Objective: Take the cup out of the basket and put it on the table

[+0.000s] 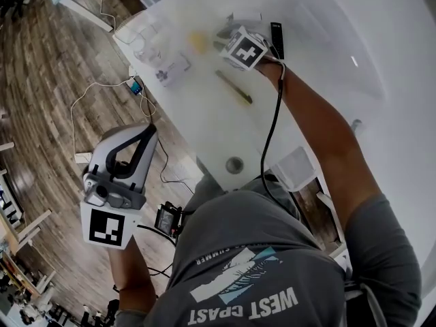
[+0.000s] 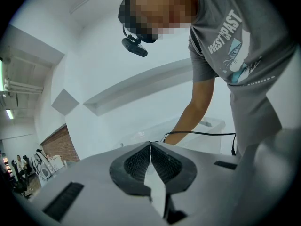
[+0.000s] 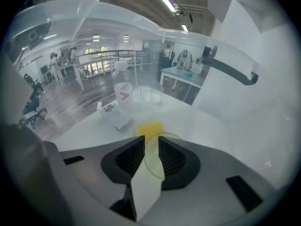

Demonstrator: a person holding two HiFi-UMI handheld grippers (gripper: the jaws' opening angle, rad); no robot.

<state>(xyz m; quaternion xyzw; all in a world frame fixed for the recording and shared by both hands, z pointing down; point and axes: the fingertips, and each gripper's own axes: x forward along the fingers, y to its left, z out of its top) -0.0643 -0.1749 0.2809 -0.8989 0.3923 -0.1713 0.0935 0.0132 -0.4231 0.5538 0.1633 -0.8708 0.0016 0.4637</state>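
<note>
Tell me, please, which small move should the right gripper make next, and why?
Probably draw the right gripper straight back, off the clear cup. The cup seems to stand on the white table already, and the tongs are slightly apart astride its rim, so a sideways pull might tip it.

A wood-plank floor (image 1: pixel 41 80) strewn with loose cables (image 1: pixel 87 92) runs alongside a white table (image 1: pixel 320 53) in a bright, open workroom. Plain white walls (image 2: pixel 94 55) enclose the space, broken by a patch of brick wall (image 2: pixel 59 147) low in one corner. Strip lights (image 3: pixel 168 2) line the ceiling, while further desks (image 3: pixel 181 75) and an office chair (image 3: pixel 34 108) stand across the room on the planks.
</note>
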